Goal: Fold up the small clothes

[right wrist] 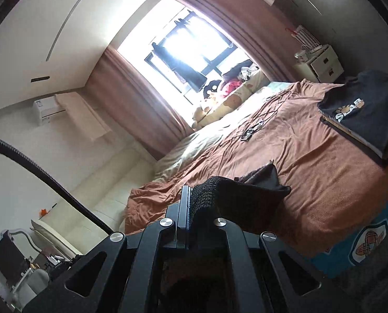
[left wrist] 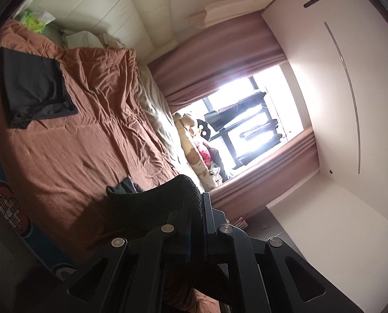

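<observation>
My left gripper (left wrist: 198, 203) is shut on the edge of a black knit garment (left wrist: 152, 206), held up above the brown bed cover (left wrist: 89, 135). My right gripper (right wrist: 190, 203) is shut on another edge of the same black garment (right wrist: 241, 193), which drapes to the right over the bed. Both views are tilted sideways. A folded dark garment (left wrist: 34, 88) lies flat on the bed near the pillows. A folded dark shirt with white lettering (right wrist: 363, 112) lies on a stack at the bed's far corner.
The brown bed cover also fills the right wrist view (right wrist: 311, 161). Cream headboard (left wrist: 102, 13), plush toys by the bright window (left wrist: 194, 130), pink curtains (left wrist: 220, 60). Cables and small items (right wrist: 254, 129) lie on the bed. A white nightstand (right wrist: 322, 62) stands beyond it.
</observation>
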`<state>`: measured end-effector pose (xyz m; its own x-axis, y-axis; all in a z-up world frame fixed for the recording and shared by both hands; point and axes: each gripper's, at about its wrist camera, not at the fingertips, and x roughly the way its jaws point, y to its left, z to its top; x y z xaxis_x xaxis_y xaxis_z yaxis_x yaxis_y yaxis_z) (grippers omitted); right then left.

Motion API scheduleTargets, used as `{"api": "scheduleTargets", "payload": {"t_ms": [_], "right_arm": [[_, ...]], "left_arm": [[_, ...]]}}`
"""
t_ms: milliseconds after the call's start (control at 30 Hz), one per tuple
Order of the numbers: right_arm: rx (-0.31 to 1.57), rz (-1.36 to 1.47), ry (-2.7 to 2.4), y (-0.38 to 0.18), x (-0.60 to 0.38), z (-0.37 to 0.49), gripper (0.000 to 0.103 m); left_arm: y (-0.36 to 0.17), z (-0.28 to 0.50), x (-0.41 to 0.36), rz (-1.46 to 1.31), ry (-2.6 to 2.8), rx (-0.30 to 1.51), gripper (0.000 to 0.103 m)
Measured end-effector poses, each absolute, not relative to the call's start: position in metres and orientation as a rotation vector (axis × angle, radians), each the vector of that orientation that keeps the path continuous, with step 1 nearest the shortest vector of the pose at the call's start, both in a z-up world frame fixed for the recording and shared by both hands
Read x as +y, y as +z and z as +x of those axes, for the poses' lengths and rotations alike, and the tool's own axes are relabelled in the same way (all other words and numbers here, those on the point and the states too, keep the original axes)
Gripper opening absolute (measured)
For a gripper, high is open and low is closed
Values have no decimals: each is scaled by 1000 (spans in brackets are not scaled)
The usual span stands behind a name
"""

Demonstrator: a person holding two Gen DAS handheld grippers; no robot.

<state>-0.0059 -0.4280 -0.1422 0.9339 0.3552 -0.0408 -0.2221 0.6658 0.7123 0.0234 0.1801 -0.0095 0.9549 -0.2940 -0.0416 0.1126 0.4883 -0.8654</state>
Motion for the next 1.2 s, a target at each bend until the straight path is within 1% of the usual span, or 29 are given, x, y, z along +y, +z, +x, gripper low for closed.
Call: {"api": "scheduleTargets", "payload": {"t_ms": [300,567,833,1200], "right_arm": [[137,777,333,-148,-440,-15,0],[184,783,307,-172,-443,1,0],[246,807,286,-179,-445,51,0],[313,826,247,-166,-447,135,0]], "left_arm": [[6,-6,175,-1013,-282,133,5],[-12,8,173,-1018,-281,173,5],[-29,54,173,-1006,-240,237,5],[-46,152,172,-1017,-201,334,5]]}}
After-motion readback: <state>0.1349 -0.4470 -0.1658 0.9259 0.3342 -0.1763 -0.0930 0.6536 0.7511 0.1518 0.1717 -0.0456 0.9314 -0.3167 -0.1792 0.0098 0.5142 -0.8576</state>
